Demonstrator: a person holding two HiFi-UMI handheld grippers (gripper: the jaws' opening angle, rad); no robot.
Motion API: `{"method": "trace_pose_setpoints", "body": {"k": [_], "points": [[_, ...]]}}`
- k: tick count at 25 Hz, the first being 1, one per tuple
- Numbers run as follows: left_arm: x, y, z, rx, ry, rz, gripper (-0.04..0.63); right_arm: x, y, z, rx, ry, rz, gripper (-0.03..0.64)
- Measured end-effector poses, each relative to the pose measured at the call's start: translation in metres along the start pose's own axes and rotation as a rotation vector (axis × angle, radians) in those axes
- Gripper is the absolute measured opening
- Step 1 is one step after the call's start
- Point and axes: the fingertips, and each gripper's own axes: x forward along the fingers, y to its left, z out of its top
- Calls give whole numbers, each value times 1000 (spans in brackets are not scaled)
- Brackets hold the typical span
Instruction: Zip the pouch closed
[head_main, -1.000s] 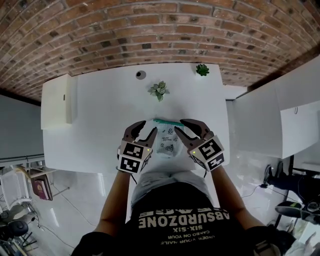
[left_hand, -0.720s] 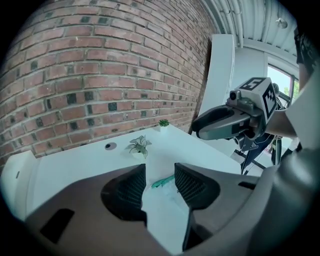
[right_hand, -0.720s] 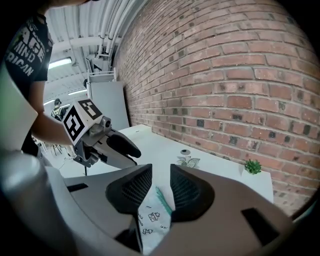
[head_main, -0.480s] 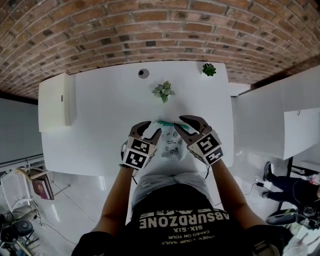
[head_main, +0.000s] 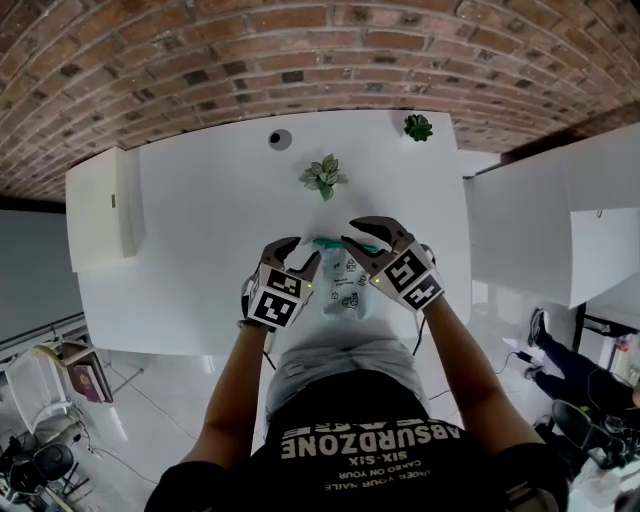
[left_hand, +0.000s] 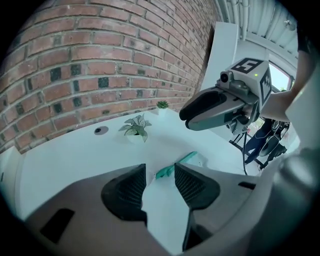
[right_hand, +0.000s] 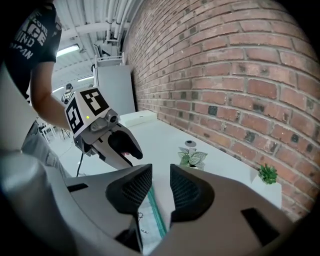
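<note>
Pouch (head_main: 345, 285): soft white printed fabric, teal zip (head_main: 333, 243), flat on the white table (head_main: 200, 220).
Left claw (head_main: 298, 252) at its 10 o'clock, right claw (head_main: 362, 232) at 1 o'clock; both parted, gripping nothing.

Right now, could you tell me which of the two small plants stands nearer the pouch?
The pale-leaved plant, just beyond the pouch; the darker green plant sits farther off at the table's far right corner.

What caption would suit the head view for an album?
Left gripper and right gripper, both open, flank a white pouch on a white table.
</note>
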Motion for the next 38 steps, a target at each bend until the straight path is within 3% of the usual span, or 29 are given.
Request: {"method": "trace_pose_setpoints", "body": {"k": [14, 27, 33, 38], "points": [[30, 12, -28, 19, 83, -30, 163, 43, 7, -19, -173, 112, 148, 101], [52, 17, -39, 50, 131, -43, 163, 79, 12, -47, -559, 262, 226, 78], [60, 18, -46, 65, 164, -64, 161, 90, 19, -59, -637, 299, 286, 78], [64, 17, -52, 139, 222, -77, 161, 97, 19, -65, -708, 324, 316, 78]]}}
